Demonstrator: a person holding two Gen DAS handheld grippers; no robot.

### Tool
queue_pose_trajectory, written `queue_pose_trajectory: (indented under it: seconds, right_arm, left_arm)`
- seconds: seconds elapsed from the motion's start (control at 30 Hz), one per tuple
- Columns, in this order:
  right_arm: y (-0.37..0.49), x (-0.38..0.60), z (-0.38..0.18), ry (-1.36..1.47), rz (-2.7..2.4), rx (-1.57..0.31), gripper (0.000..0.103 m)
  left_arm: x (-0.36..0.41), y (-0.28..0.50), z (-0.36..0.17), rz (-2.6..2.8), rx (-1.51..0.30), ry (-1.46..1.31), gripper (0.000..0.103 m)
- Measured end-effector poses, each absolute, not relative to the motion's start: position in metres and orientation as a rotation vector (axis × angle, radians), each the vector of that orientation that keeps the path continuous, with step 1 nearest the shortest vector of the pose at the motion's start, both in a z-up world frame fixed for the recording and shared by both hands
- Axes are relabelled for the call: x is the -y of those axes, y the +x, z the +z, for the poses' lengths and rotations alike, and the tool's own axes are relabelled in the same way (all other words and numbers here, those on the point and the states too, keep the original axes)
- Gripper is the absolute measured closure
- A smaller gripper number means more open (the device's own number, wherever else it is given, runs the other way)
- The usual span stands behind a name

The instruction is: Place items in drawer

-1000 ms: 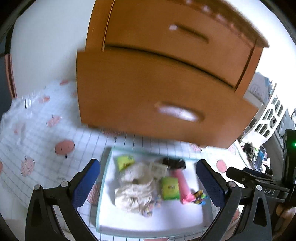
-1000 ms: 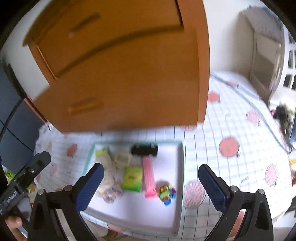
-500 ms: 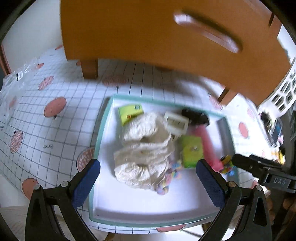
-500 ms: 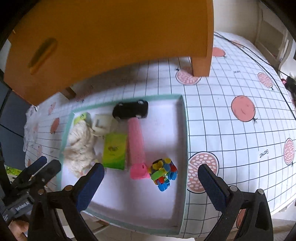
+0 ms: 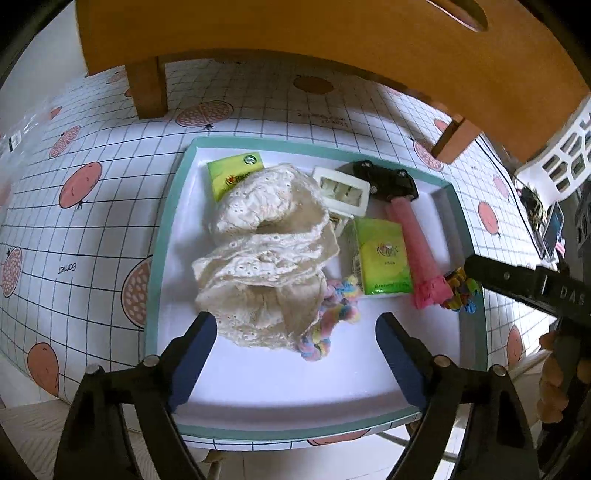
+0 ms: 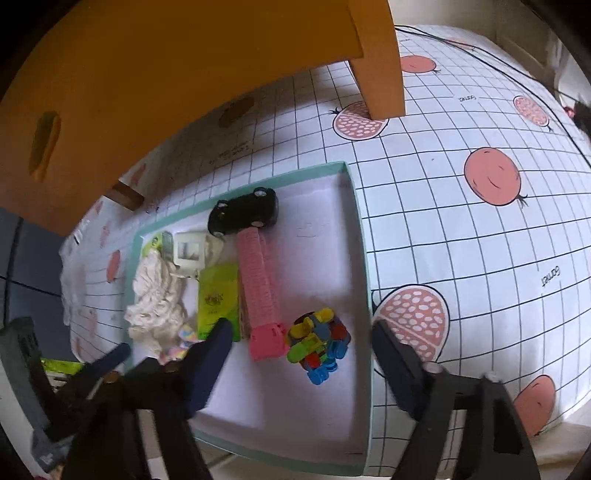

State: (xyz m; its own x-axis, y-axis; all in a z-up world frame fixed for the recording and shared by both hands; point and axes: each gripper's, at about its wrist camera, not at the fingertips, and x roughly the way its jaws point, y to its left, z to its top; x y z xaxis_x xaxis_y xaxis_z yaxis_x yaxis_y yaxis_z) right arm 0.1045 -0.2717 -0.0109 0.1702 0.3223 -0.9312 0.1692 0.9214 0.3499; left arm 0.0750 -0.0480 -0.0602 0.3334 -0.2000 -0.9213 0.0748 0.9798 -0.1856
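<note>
A white tray with a teal rim (image 5: 159,236) (image 6: 364,258) holds a cream lace cloth (image 5: 266,251) (image 6: 157,295), two green tissue packs (image 5: 384,254) (image 6: 216,295), a black toy car (image 5: 386,181) (image 6: 243,212), a pink comb-like piece (image 5: 417,247) (image 6: 258,291), a white frame (image 5: 343,190), a pastel rope toy (image 5: 332,317) and a clump of coloured clips (image 6: 317,345). My left gripper (image 5: 291,332) hovers over the cloth's near edge, jaws closing, nothing pressed. My right gripper (image 6: 301,341) straddles the clips and the pink piece's end, jaws closing, pads not touching. The orange drawer unit (image 5: 295,33) (image 6: 147,74) looms above.
The tray lies on a grid-patterned tablecloth with pink fruit prints (image 6: 461,221). Wooden legs (image 5: 147,88) (image 6: 380,66) of the drawer unit stand behind it. A white lattice basket (image 5: 565,155) is at the far right. A hand (image 5: 554,380) grips the other tool.
Both grippers have come down towards the tray and tilted downward; the drawer fronts slid up out of view. Both pairs of jaws have narrowed, the right more.
</note>
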Motion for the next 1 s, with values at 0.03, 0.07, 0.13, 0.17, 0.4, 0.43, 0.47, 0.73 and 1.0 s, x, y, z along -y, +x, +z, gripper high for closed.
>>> queue_pose_trajectory:
  seconds: [0.03, 0.07, 0.13, 0.17, 0.4, 0.43, 0.47, 0.73, 1.0]
  right_arm:
    - [0.104, 0.271, -0.011, 0.423, 0.115, -1.409, 0.031]
    - [0.104, 0.270, -0.012, 0.423, 0.119, -1.412, 0.032]
    - [0.104, 0.268, -0.013, 0.420, 0.135, -1.419, 0.036]
    - [0.104, 0.267, -0.014, 0.413, 0.141, -1.421, 0.036]
    - [0.104, 0.263, -0.024, 0.372, 0.137, -1.457, 0.036]
    - [0.104, 0.264, -0.025, 0.381, 0.138, -1.463, 0.036]
    - [0.104, 0.265, -0.026, 0.391, 0.137, -1.465, 0.037]
    - [0.105, 0.260, -0.030, 0.383, 0.152, -1.479, 0.045]
    - [0.108, 0.258, -0.039, 0.389, 0.136, -1.487, 0.050]
  left_arm:
    - [0.050, 0.075, -0.061, -0.185, -1.221, -0.109, 0.015]
    - [0.052, 0.075, -0.062, -0.190, -1.223, -0.101, 0.015]
    - [0.055, 0.075, -0.063, -0.201, -1.223, -0.088, 0.017]
    - [0.056, 0.074, -0.063, -0.207, -1.224, -0.082, 0.024]
    - [0.064, 0.072, -0.069, -0.237, -1.256, -0.045, 0.042]
    - [0.065, 0.072, -0.070, -0.242, -1.257, -0.039, 0.043]
    - [0.066, 0.071, -0.070, -0.245, -1.257, -0.034, 0.045]
    - [0.072, 0.069, -0.067, -0.283, -1.249, -0.015, 0.066]
    - [0.075, 0.069, -0.069, -0.300, -1.264, -0.007, 0.067]
